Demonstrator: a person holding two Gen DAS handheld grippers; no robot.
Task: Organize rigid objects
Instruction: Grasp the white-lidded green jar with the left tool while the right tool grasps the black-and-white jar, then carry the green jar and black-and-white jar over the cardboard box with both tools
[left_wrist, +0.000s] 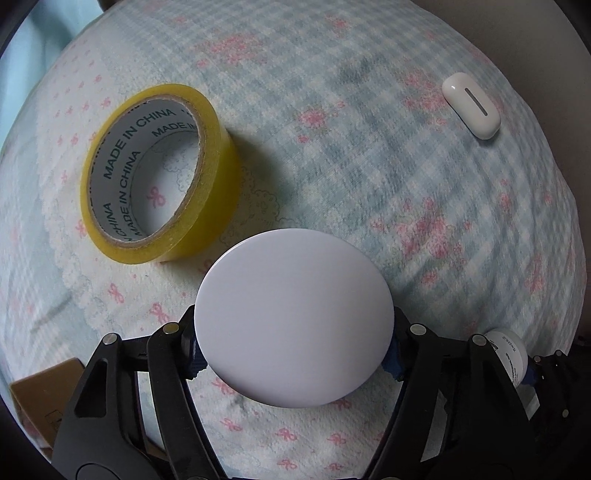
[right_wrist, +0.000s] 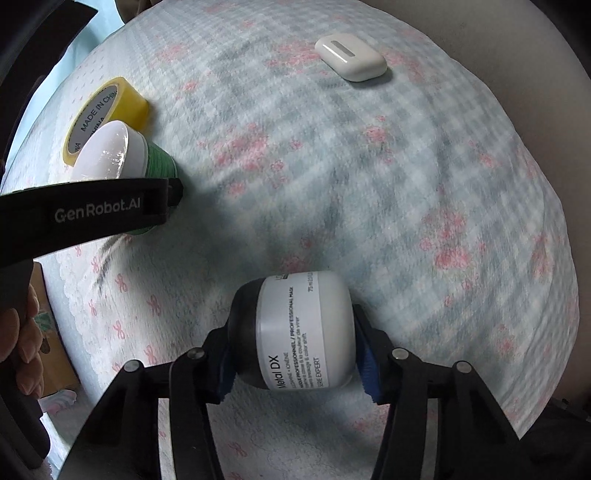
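Blue pads of the left gripper (left_wrist: 293, 349), pointing down, clamp a white-lidded jar (left_wrist: 291, 317). Right gripper (right_wrist: 295, 360), likewise downward, clamps a grey tub (right_wrist: 295, 336) lying sideways on the cloth (right_wrist: 369, 184).

both wrist cams look straight down, close over bedsheet (left_wrist: 369, 177); shared: tape roll (left_wrist: 159, 173), white case (left_wrist: 471, 105).

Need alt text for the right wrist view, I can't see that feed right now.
The right gripper clamps a small white jar with a black lid, lying on its side on a blue checked floral cloth. At left, the left gripper's black arm crosses a white-lidded green container beside a yellow tape roll; a white oblong case lies far back.
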